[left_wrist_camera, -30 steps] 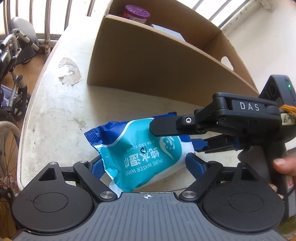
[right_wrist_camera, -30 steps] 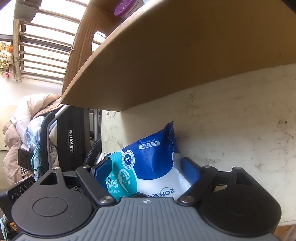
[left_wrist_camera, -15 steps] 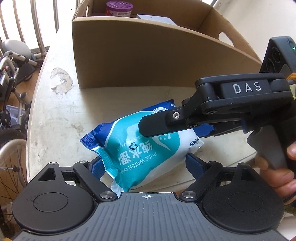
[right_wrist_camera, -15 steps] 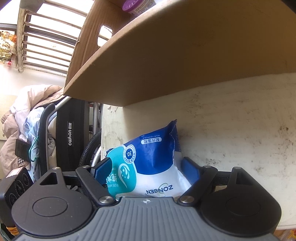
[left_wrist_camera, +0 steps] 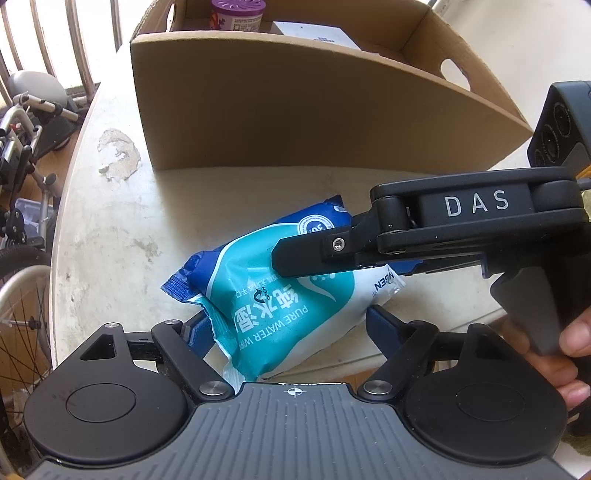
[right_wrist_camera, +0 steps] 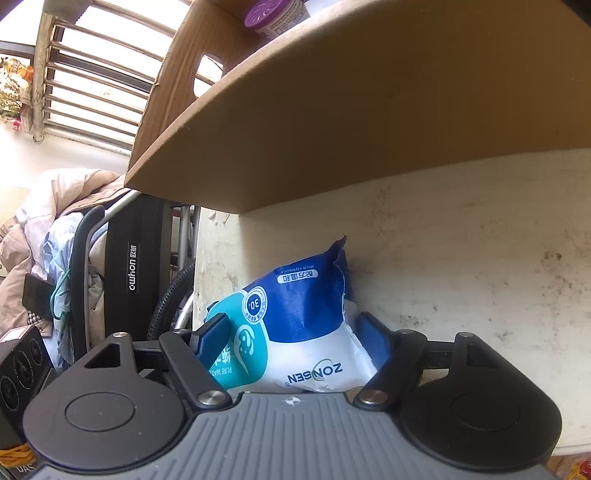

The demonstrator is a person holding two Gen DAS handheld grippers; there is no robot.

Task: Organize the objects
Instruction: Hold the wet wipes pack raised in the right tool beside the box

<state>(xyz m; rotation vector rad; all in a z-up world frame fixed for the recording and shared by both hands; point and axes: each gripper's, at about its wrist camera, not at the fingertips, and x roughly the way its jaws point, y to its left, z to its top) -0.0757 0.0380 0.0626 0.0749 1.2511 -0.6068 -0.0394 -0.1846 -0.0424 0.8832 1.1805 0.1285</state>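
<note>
A blue, teal and white pack of wet wipes (left_wrist_camera: pixel 280 295) is held just above the pale table (left_wrist_camera: pixel 110 229), in front of an open cardboard box (left_wrist_camera: pixel 295 110). My left gripper (left_wrist_camera: pixel 286 326) grips one end of the pack. My right gripper (left_wrist_camera: pixel 295 258) comes in from the right and grips the other end. In the right wrist view the pack (right_wrist_camera: pixel 295 332) sits between the right gripper's (right_wrist_camera: pixel 291 332) blue pads, with the box wall (right_wrist_camera: pixel 369 129) close above. Both grippers are shut on the pack.
The box holds a purple-lidded jar (left_wrist_camera: pixel 236 14) and a white carton (left_wrist_camera: pixel 314 33). A patch of chipped surface (left_wrist_camera: pixel 118 155) marks the table left of the box. A wheelchair (left_wrist_camera: pixel 22 147) and clothes (right_wrist_camera: pixel 44 229) stand beyond the table's left edge.
Both grippers have lifted the pack and carried it toward the box. The box front now looms larger and more of its inside shows.
</note>
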